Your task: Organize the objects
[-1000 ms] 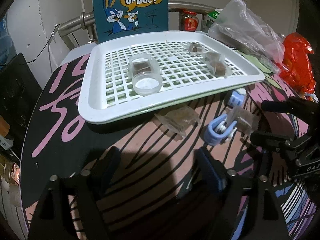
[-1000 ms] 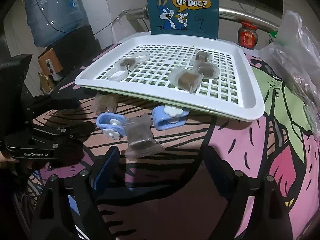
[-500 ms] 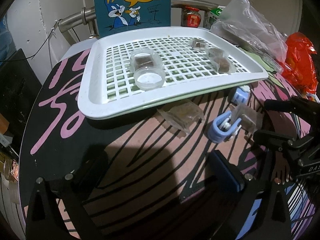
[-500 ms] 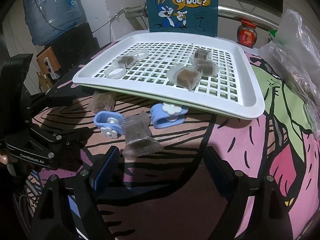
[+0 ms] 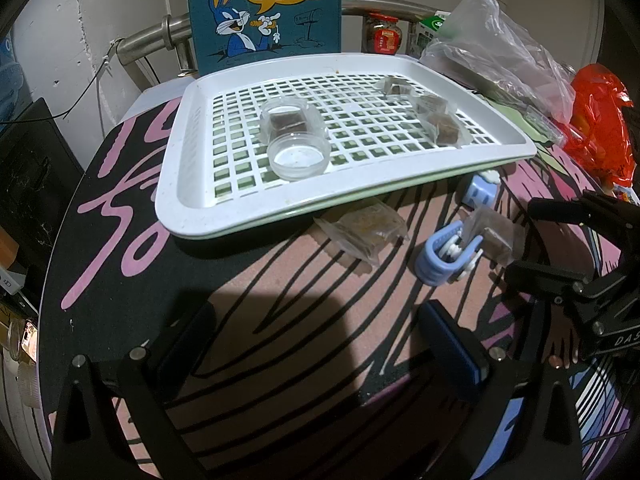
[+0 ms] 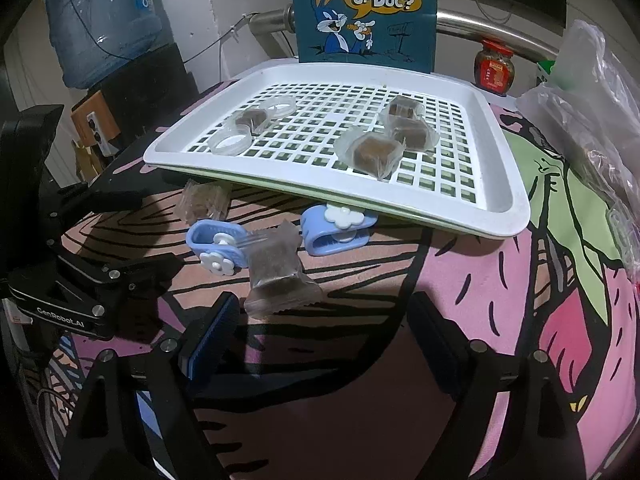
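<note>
A white grid tray [image 5: 172,204] [image 6: 516,204] holds two clear round cups [image 5: 298,156] [image 6: 230,144] and several wrapped brown blocks [image 5: 444,128] [image 6: 374,152]. In front of it on the patterned table lie a wrapped packet [image 5: 362,230] [image 6: 204,200], a blue flower clip [image 5: 444,258] [image 6: 218,246] biting on a second packet [image 5: 494,234] [image 6: 280,268], and a blue cloud clip [image 5: 482,196] [image 6: 336,230]. My left gripper [image 5: 320,340] [image 6: 156,232] is open wide and empty, short of the loose packet. Just behind the clipped packet, my right gripper [image 6: 324,332] [image 5: 520,238] stands open, holding nothing.
A blue cartoon sign [image 5: 264,12] stands behind the tray by a metal rail [image 5: 160,36]. Clear plastic bags [image 5: 496,48] and a red bag [image 5: 600,120] crowd the right side. A red-lidded jar [image 6: 494,66] sits at the back, and a water bottle [image 6: 100,20] stands off the table's left.
My left gripper's fingers have spread wider apart. The right gripper and the things on the table look the same.
</note>
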The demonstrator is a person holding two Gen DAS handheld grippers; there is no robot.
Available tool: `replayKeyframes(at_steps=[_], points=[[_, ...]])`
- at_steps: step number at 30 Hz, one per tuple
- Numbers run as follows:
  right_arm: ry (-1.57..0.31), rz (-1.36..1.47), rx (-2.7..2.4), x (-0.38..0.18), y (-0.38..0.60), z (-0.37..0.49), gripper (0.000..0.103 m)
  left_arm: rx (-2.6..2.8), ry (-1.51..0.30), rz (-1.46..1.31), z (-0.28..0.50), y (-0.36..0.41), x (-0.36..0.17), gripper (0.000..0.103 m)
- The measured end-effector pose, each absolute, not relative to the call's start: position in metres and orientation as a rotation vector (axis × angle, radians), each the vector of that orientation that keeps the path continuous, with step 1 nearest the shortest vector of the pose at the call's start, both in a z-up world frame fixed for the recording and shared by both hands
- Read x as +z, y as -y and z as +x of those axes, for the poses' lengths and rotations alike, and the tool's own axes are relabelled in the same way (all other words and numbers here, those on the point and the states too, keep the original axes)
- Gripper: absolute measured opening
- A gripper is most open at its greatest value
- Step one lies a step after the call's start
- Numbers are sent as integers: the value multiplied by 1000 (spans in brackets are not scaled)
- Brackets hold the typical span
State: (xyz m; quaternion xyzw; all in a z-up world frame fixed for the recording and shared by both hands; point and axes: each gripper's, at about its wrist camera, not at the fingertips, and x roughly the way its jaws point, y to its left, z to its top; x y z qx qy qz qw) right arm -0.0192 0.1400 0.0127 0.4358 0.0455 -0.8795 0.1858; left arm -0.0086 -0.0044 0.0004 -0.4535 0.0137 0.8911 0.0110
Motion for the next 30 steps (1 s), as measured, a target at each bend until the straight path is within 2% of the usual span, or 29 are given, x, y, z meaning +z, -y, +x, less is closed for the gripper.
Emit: replayKeyframes(at_steps=[30], points=[[-206,1245,-2481,10,-132,-19,89,2780,-43,-1416,-9,4,0,103]])
